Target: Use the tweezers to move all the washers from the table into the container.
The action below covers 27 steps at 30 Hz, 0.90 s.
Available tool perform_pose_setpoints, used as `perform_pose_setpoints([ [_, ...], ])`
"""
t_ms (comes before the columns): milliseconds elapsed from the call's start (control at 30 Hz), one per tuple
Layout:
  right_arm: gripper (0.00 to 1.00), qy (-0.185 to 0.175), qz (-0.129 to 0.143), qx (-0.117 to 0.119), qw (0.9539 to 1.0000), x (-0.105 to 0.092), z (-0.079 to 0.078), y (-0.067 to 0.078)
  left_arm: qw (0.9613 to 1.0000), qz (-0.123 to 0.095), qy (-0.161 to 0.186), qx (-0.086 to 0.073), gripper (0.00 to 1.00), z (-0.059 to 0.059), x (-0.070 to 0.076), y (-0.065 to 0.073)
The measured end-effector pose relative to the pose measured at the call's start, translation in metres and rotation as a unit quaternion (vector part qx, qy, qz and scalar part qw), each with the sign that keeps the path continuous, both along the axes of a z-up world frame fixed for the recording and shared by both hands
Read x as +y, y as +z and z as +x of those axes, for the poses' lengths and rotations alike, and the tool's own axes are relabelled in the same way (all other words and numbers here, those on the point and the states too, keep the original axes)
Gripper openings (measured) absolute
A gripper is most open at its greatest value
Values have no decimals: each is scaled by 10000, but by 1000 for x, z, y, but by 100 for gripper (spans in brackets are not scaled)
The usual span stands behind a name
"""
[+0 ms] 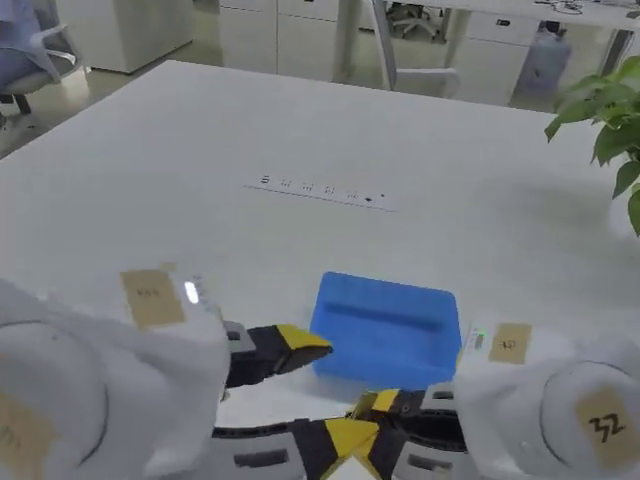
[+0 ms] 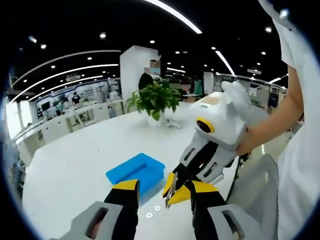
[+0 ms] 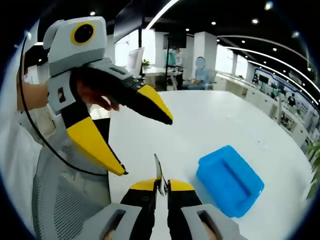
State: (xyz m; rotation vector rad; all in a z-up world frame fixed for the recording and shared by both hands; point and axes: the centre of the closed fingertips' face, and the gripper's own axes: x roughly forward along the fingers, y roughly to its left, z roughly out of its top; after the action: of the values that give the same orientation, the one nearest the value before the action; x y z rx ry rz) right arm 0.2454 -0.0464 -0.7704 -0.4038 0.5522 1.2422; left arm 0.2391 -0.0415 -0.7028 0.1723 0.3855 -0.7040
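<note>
Tweezers (image 3: 157, 172) in right hand-held gripper (image 3: 161, 187)

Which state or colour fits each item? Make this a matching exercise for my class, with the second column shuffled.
Items
1. tweezers
2. washers
3. container
4. left gripper

Descriptions
A. jaws wide open
B. blue
C. clamped in the shut jaws of the right gripper
D. lying on the table

Pairs: 1-C, 2-D, 3-B, 4-A

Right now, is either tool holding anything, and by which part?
Right tool is shut on the thin silver metal tweezers, clamped low on their body, pointed end sticking out forward. Left tool is open, holding nothing.
</note>
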Motion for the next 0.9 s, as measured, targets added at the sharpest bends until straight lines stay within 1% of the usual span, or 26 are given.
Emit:
perform_pose_setpoints([
  [33,4,-72,53,42,10000,1,3,-1,9999,8,151,-3,50,-1,6,-3],
  [100,4,-186,147,110,9997,4,9,-4,9986,24,521,104,63,-4,20,-11],
  [133,4,-173,88,118,9997,6,12,-7,9970,15,748,190,66,-7,28,-17],
  [167,4,-182,44,112,9998,8,14,-10,9956,31,915,218,67,-10,35,-20],
  [200,4,-201,41,57,9998,10,17,-12,9936,132,1100,202,71,-13,46,-26],
  [233,4,-218,55,50,9997,12,20,-14,9921,230,1214,210,76,-15,53,-30],
  [267,4,-264,85,83,9996,14,23,-16,9898,377,1336,317,80,-20,62,-39],
  [300,4,-322,137,116,9993,15,26,-18,9878,458,1450,339,85,-22,68,-44],
  [333,4,-348,190,154,9991,17,28,-19,9851,544,1600,324,87,-24,76,-50],
  [400,5,-449,266,330,9981,20,31,-25,9821,583,1751,379,93,-27,84,-59],
  [433,5,-461,277,332,9980,21,34,-28,9784,642,1917,427,94,-29,92,-65],
  [500,5,-473,207,341,9981,23,36,-33,9763,594,2040,408,94,-28,96,-70],
  [533,5,-478,212,346,9980,24,37,-35,9755,566,2081,435,95,-28,98,-73],
  [567,5,-489,227,371,9979,24,37,-36,9739,590,2142,466,95,-27,98,-75],
  [600,5,-533,244,443,9973,24,39,-38,9729,693,2161,442,94,-26,98,-74],
  [633,5,-541,256,471,9971,25,40,-39,9714,848,2202,264,93,-22,100,-71],
  [667,5,-546,264,498,9969,25,40,-40,9709,877,2222,151,92,-21,100,-69],
  [700,5,-560,248,516,9968,25,41,-43,9713,896,2202,90,90,-21,98,-69],
  [733,5,-564,213,505,9969,25,41,-45,9715,962,2166,67,91,-22,98,-70],
  [767,5,-560,177,478,9971,25,42,-47,9706,1008,2183,86,92,-22,99,-71],
  [800,5,-573,169,456,9972,24,43,-48,9708,997,2182,82,92,-21,100,-71],
  [900,5,-617,190,517,9966,25,44,-50,9718,871,2190,119,92,-19,102,-71],
])
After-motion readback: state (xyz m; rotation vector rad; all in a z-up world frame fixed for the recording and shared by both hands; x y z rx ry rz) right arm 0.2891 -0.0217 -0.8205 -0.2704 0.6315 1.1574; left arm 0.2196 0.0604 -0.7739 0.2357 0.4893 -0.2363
